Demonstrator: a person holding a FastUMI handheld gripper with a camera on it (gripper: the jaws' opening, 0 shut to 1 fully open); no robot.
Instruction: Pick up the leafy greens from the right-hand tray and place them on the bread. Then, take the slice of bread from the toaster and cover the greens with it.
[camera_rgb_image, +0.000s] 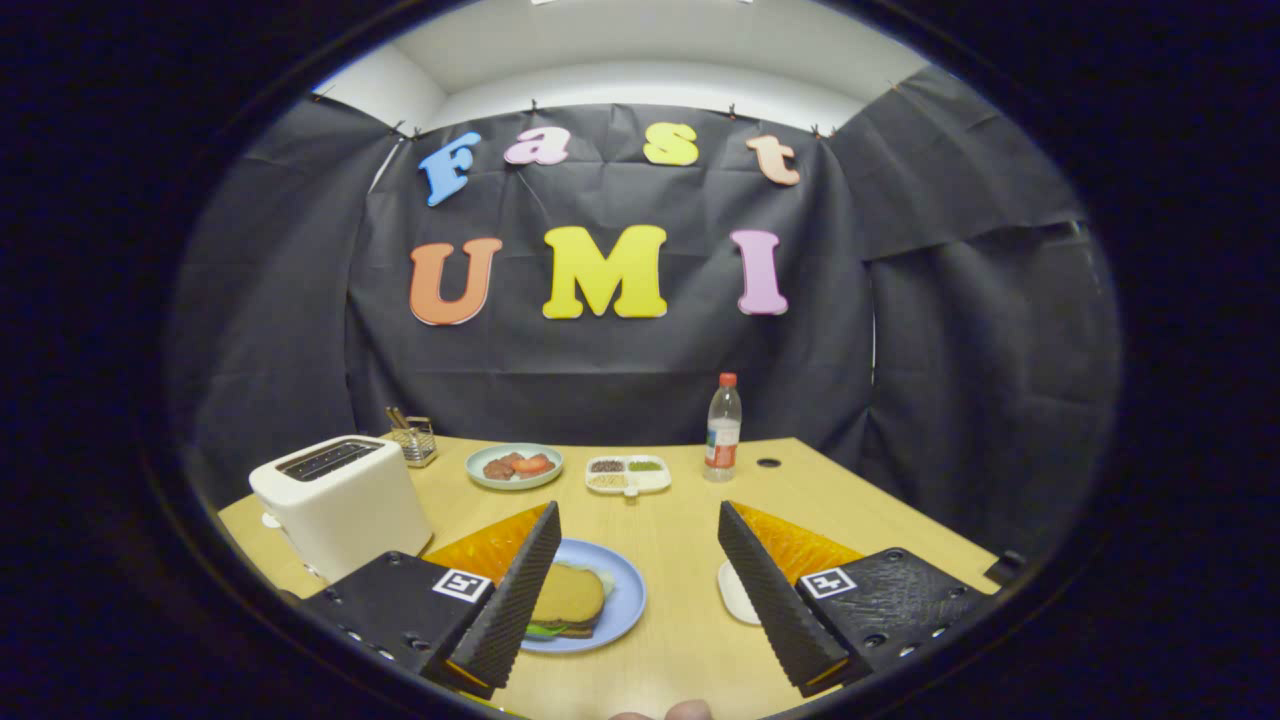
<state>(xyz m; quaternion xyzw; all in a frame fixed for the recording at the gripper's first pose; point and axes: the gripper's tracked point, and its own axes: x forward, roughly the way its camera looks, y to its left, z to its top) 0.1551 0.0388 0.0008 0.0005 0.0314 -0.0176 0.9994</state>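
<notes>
Now gripper (635, 560) wide, empty; sandwich (566, 600) on blue plate (625, 590) (bottle (722, 428) label unreadable).

Pale yellow wood-toned bench (690, 520). White toaster (340, 505) with dark slots, far left. Blue plate (622, 600) carrying brown bread (567, 595) over green leafy greens (541, 630). Pale green plate (514, 466) holding red and brown food. White divided tray (628, 475) with green, brown and beige fillings. Clear bottle (722, 429), red cap, red label. Gripper (638, 585) spread wide, nothing between its fingers.
</notes>
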